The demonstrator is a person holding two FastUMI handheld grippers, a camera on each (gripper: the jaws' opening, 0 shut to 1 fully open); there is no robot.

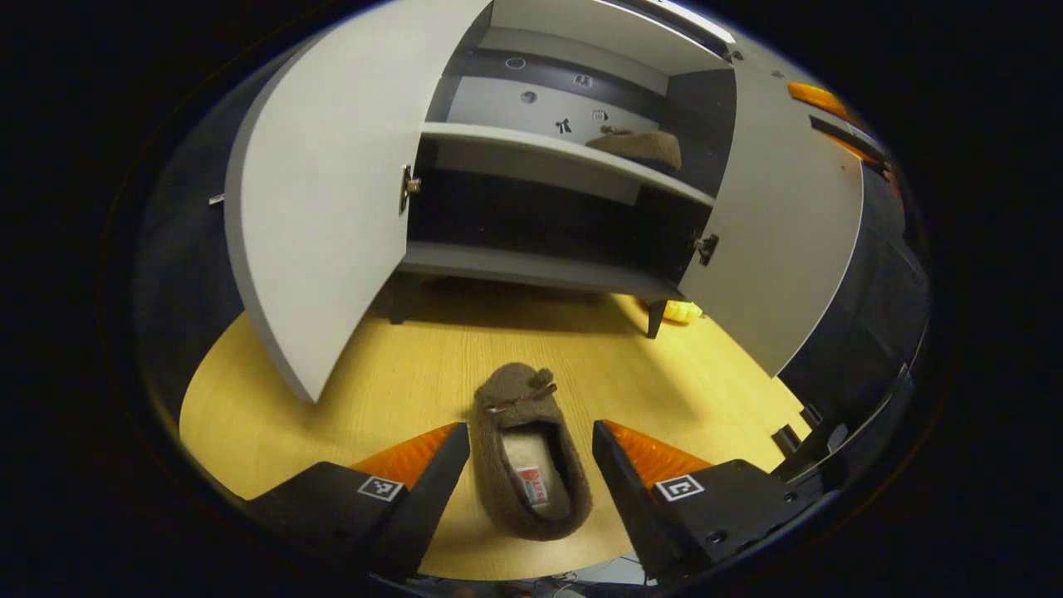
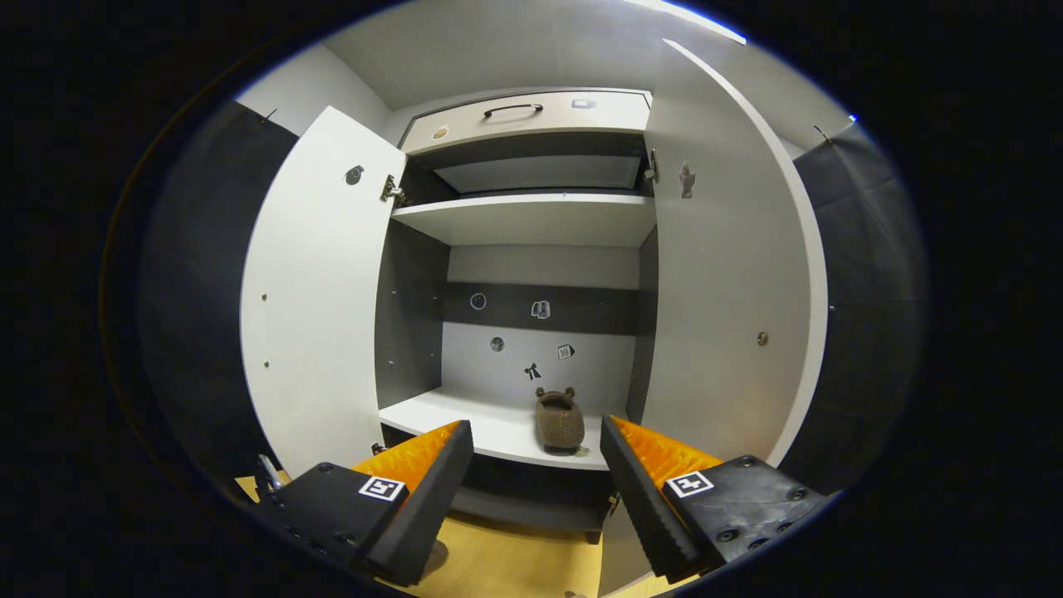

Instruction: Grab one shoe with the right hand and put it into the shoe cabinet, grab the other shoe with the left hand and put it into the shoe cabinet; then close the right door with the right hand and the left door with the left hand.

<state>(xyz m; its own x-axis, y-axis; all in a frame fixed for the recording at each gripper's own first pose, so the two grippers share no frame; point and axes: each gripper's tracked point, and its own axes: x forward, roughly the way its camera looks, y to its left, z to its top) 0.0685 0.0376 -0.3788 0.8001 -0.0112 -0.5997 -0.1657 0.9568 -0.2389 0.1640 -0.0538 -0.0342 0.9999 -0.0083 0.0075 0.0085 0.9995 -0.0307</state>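
Note:
A brown fuzzy slipper (image 1: 529, 453) lies on the wooden floor (image 1: 399, 374), toe toward the cabinet. My left gripper (image 1: 531, 482) is open and straddles its heel end without pressing on it. The white shoe cabinet (image 1: 540, 158) stands with both doors swung out: left door (image 1: 324, 191), right door (image 1: 781, 224). A second brown slipper (image 1: 639, 148) rests on the middle shelf at the right. In the right gripper view that slipper (image 2: 558, 422) sits on the shelf (image 2: 490, 428), heel toward me. My right gripper (image 2: 536, 482) is open and empty in front of the shelf.
A drawer with a dark handle (image 2: 513, 109) tops the cabinet, over an upper shelf (image 2: 531, 218). Something small and yellow (image 1: 683, 311) lies on the floor by the cabinet's right leg. Black cloth walls flank the cabinet on both sides.

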